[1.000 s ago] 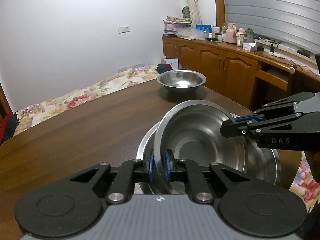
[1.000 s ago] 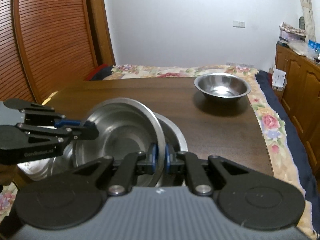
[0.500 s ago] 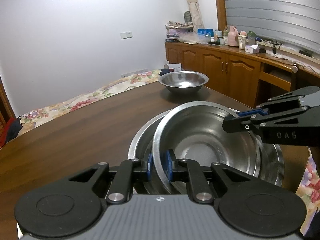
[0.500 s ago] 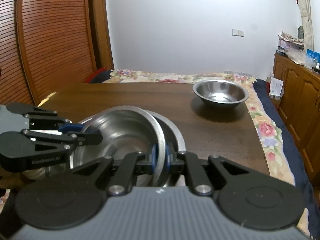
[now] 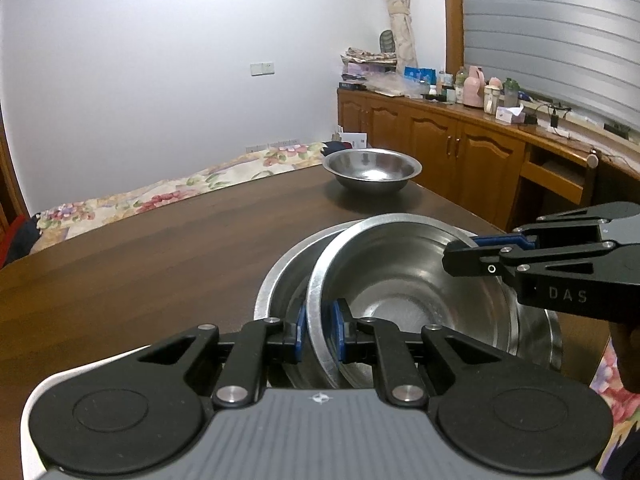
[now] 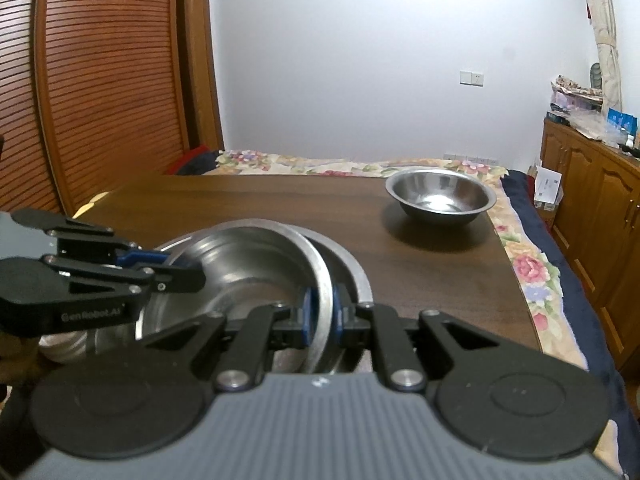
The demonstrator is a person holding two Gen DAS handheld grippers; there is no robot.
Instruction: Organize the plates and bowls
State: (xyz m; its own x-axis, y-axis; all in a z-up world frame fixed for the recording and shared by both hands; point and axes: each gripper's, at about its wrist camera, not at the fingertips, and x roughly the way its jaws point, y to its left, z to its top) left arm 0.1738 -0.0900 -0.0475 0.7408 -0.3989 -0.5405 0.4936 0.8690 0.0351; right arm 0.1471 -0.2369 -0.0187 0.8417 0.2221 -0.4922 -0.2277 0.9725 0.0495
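Closest to you, your left gripper [image 5: 319,334] pinches the near rim of the top bowl [image 5: 404,280], its blue pads [image 5: 299,334] pressing on the thin steel lip from either side. Your right gripper [image 6: 320,316] is clamped on the opposite rim of the same bowl, so both hands carry it. The bowl sits tilted, partly nested in the lower bowl [image 5: 280,280], which rests on the table [image 5: 140,260] near the front edge.

The grips are the weak point: each holds only a narrow, slick strip of rim. If one hand eases off before the other, the bowl will likely pivot on the remaining pinch and drop with a clang, maybe knocking the lower bowl toward the edge. Twisting your wrists unevenly could also lever the rim out of the pads.

Because the bowl is tilted, setting it down as it is may leave it wedged askew rather than seated; level it first.

Farther off, the third bowl [image 5: 372,170] stands alone, well apart, near the far corner, where a careless reach could nudge it off
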